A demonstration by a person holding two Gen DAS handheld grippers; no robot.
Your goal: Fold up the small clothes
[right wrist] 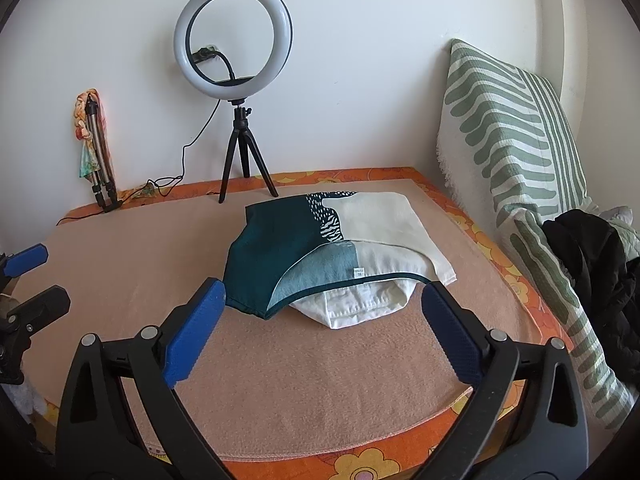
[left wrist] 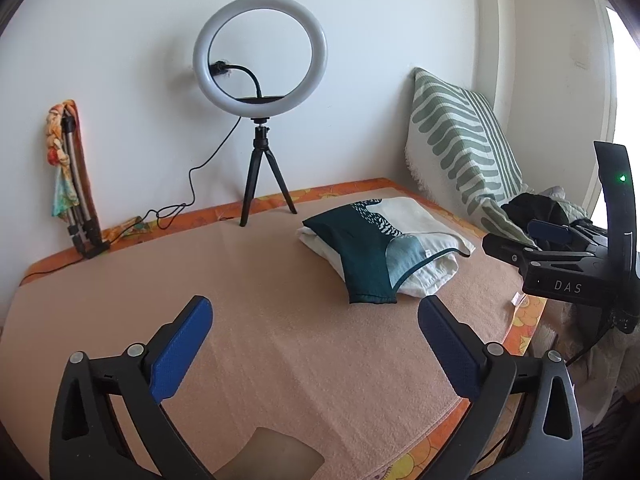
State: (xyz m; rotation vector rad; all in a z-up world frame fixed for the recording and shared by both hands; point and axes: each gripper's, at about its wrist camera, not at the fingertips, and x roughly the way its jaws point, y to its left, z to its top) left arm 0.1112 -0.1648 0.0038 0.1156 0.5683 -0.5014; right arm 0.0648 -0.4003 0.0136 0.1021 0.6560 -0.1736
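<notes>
A folded garment in dark green, teal and white (left wrist: 360,256) (right wrist: 280,252) lies on top of a folded white garment (left wrist: 428,276) (right wrist: 360,304), on a peach blanket (left wrist: 280,320) (right wrist: 320,380). My left gripper (left wrist: 316,304) is open, short of the pile's near-left corner, with nothing between its blue pads. My right gripper (right wrist: 324,286) is open too. Its fingertips stand on either side of the pile's near edge without touching it. The right gripper's body (left wrist: 560,264) shows at the right of the left wrist view. The left gripper's fingers (right wrist: 28,260) appear at the left edge of the right wrist view.
A ring light on a small black tripod (left wrist: 260,80) (right wrist: 236,40) stands at the back by the wall, its cable (left wrist: 176,208) trailing left. A green-striped pillow (right wrist: 512,152) and a black garment heap (right wrist: 592,248) lie at the right. A folded tripod (left wrist: 76,184) leans back left.
</notes>
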